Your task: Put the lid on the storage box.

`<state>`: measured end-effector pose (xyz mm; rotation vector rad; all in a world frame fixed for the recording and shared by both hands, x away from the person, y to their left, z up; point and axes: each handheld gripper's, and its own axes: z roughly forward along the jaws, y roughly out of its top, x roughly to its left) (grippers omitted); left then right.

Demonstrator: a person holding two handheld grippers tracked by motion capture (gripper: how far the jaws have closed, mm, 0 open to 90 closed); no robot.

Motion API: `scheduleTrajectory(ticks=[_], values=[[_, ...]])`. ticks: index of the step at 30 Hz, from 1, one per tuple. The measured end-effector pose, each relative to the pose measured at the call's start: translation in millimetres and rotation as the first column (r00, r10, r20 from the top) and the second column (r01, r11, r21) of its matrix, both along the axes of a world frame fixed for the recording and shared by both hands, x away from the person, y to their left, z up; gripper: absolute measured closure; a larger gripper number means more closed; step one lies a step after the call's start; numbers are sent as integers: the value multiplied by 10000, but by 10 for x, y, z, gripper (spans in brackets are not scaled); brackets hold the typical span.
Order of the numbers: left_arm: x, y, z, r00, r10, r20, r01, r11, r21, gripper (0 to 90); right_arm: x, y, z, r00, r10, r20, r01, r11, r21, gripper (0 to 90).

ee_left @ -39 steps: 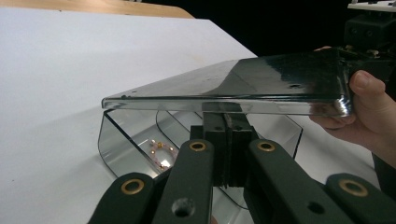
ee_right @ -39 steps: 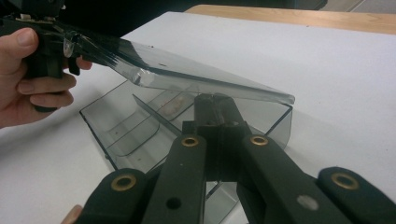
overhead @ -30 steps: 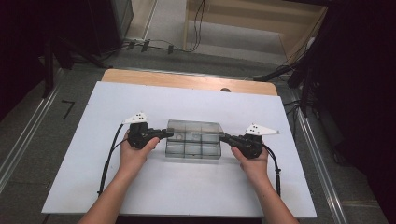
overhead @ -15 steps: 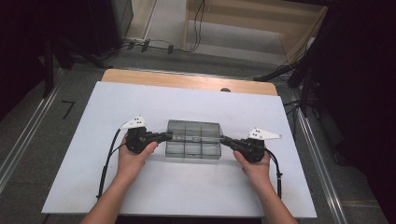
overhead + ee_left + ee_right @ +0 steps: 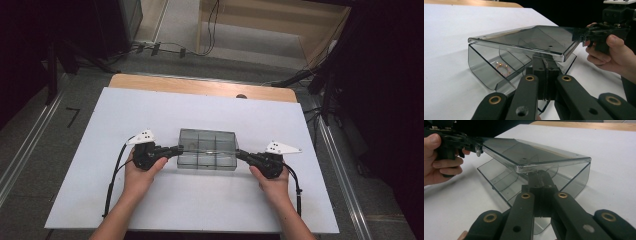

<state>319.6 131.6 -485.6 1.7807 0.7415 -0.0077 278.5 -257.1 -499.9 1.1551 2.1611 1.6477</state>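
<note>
A smoky clear compartment box [image 5: 207, 150] sits in the middle of the white sheet. Its lid [image 5: 534, 40] is tilted up off the base [image 5: 574, 180], open toward the near side. My left gripper [image 5: 179, 148] is shut on the lid's left end, and its closed jaws meet just under the lid's rim [image 5: 546, 63]. My right gripper [image 5: 238, 154] is shut on the lid's right end [image 5: 539, 176]. Each gripper view shows the other gripper [image 5: 582, 37] [image 5: 477, 147] pinching the far end of the lid. A small beaded bracelet [image 5: 502, 68] lies in one compartment.
The white sheet [image 5: 125, 115] covers the table, with a wooden strip [image 5: 200, 86] along its far edge. Cables trail from both grippers toward the near edge. Dark stands and floor cables [image 5: 165, 49] lie beyond the table.
Both hands and grippers have shifted slightly toward the table's near edge while staying on the lid's ends. The box base stays where it was.
</note>
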Motion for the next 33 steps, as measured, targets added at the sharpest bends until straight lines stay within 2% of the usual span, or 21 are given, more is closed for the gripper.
scheduleTrajectory(ticks=[14,23,33], values=[[-119,45,-70,9998,-26,190,26,10000,-7,900,-97,-1,-35,9999,128,115,-127,9999,-85,876],[-183,83,-113,10000,30,2,-30,9999,-168,900,-156,15,-50,9997,191,141,-189,9997,-144,876],[-241,129,-139,9999,116,-47,-116,9999,-48,900,-212,15,-64,9995,216,213,-211,9995,-240,876]])
